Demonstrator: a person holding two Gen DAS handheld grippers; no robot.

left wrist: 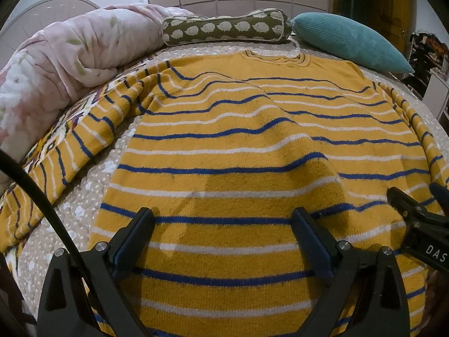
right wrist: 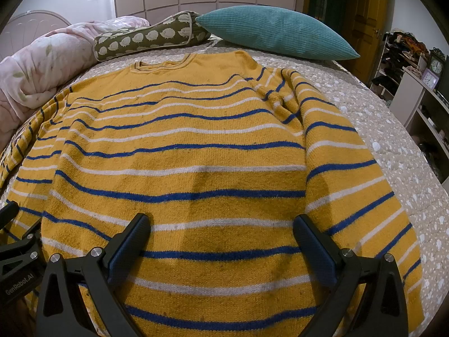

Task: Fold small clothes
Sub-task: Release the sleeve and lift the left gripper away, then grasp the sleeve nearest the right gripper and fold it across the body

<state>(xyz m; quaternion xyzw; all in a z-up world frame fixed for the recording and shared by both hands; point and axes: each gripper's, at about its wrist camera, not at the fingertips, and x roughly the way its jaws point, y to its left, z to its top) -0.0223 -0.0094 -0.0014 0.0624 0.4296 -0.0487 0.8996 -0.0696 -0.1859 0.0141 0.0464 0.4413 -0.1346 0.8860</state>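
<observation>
While spread over the sweater (left wrist: 224, 146), left gripper (left wrist: 221, 219) and right gripper (right wrist: 221, 224) wide apart (empty).

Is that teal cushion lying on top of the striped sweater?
No, the teal cushion lies on the bedspread beyond the yellow striped sweater, clear of it.

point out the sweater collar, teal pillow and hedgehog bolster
sweater collar (right wrist: 161, 64), right wrist view, on the ribbed neckline.
teal pillow (right wrist: 276, 32), right wrist view, on the middle of its ribbed face.
hedgehog bolster (left wrist: 224, 26), left wrist view, on its patterned side.
</observation>
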